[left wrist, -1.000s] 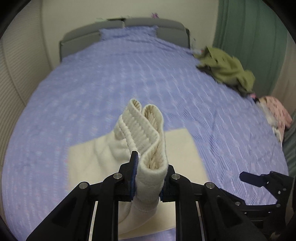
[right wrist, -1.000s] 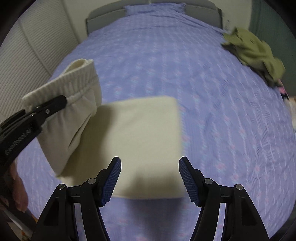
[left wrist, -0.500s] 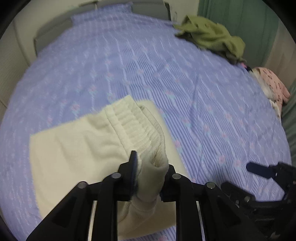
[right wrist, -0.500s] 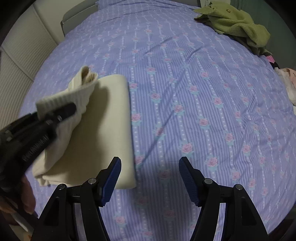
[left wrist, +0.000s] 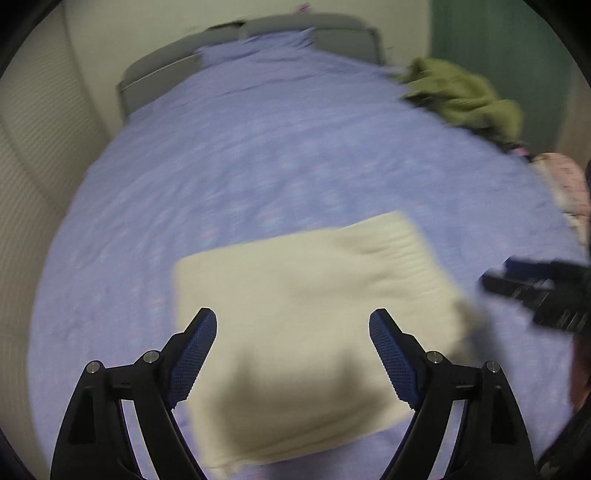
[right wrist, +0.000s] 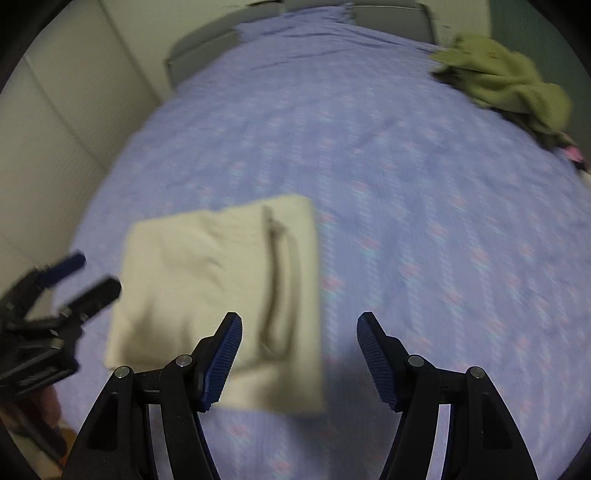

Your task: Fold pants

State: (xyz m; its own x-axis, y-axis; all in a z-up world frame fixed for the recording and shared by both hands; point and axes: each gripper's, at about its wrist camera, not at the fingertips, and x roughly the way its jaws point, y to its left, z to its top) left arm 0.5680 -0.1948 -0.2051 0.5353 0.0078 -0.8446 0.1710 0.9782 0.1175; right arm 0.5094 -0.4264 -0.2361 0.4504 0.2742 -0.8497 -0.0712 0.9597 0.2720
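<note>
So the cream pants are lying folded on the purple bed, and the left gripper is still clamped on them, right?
Not quite. The cream pants do lie folded on the purple bed, but the left gripper is open and holds nothing: its blue pads stand wide apart above the fabric. The left wrist view shows this. The right gripper is open too.

cream pants (left wrist: pixel 314 314), lilac floral bedspread (left wrist: pixel 258 155), olive garment (left wrist: pixel 469 98)

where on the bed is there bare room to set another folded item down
Bare bedspread lies right of the folded cream pants, and between them and the headboard. The far right edge is crowded by the green garment and pink clothes.
</note>
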